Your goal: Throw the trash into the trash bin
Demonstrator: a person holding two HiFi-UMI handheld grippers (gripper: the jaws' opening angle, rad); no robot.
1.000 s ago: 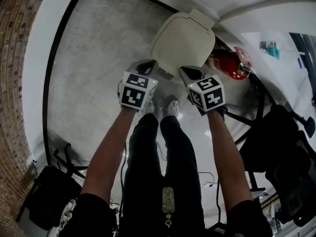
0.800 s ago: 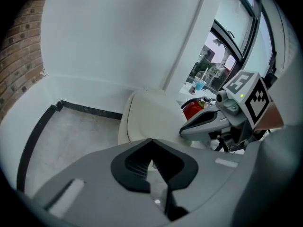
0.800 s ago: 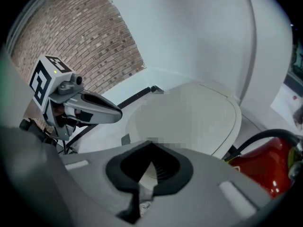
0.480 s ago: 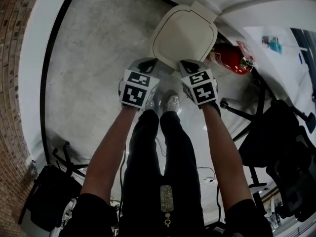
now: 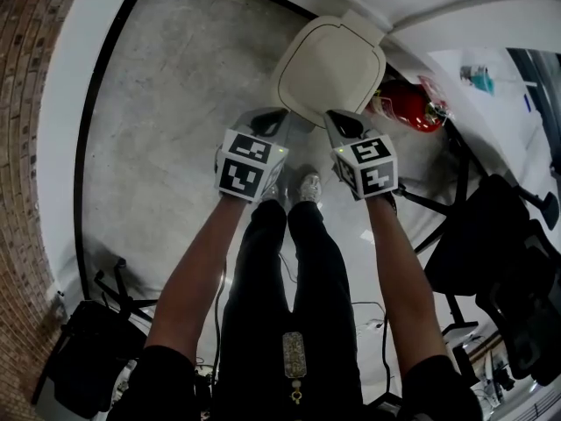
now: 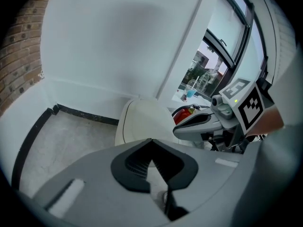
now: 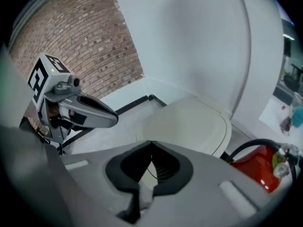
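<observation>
The cream trash bin [image 5: 331, 67] stands on the concrete floor by the white wall, its lid down. My left gripper [image 5: 277, 116] and right gripper [image 5: 337, 118] hang side by side just before the bin's near edge, both pointing down at it. In the left gripper view the jaws [image 6: 150, 140] meet with nothing between them, and the bin [image 6: 142, 121] lies just ahead. The right gripper view shows the same: the tips [image 7: 151, 143] are together and empty over the lid [image 7: 189, 124]. No trash shows in any view.
A red fire extinguisher [image 5: 408, 107] lies right of the bin against the wall. Black chairs [image 5: 491, 244] and stands crowd the right side. A brick wall [image 5: 26, 130] runs along the left. The person's shoes [image 5: 305, 186] stand just behind the grippers.
Both grippers edged toward the bin lid half a second ago and have drawn back a little since. The lid has stayed down and both pairs of jaws have stayed together.
</observation>
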